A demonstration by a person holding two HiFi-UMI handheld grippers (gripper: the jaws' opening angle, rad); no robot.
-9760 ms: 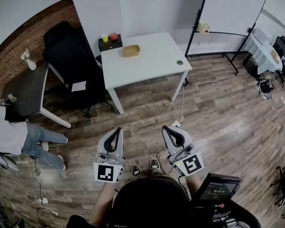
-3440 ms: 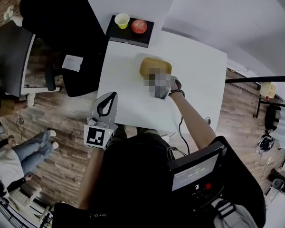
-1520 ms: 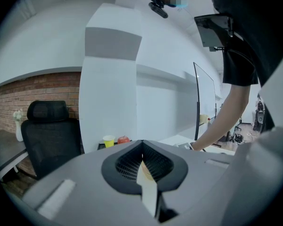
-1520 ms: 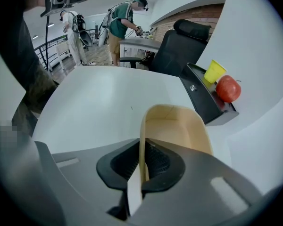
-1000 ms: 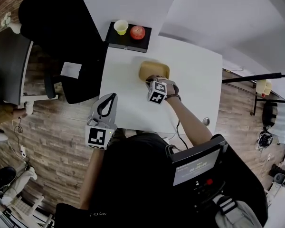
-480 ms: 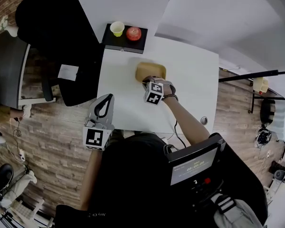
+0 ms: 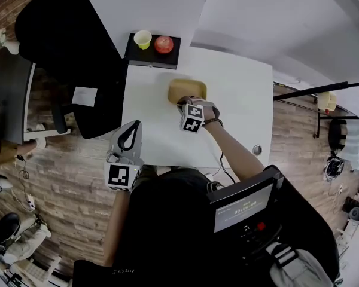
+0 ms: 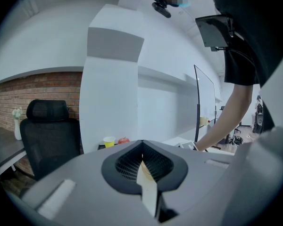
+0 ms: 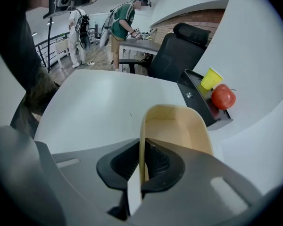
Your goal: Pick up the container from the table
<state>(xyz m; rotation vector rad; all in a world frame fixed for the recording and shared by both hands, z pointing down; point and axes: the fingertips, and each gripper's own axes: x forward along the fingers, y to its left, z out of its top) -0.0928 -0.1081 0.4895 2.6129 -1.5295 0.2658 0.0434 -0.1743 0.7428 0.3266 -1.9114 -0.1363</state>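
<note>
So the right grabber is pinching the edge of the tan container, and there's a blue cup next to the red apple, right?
Almost. The cup is yellow, not blue, as the right gripper view shows. The rest holds: the right gripper is pinching the edge of the tan container, and the cup stands next to the red apple.

The table is viewed steeply from above in the head view. The right gripper view is taken close over the container. The yellow cup and apple are shared by all three views, distant in the left gripper view.
</note>
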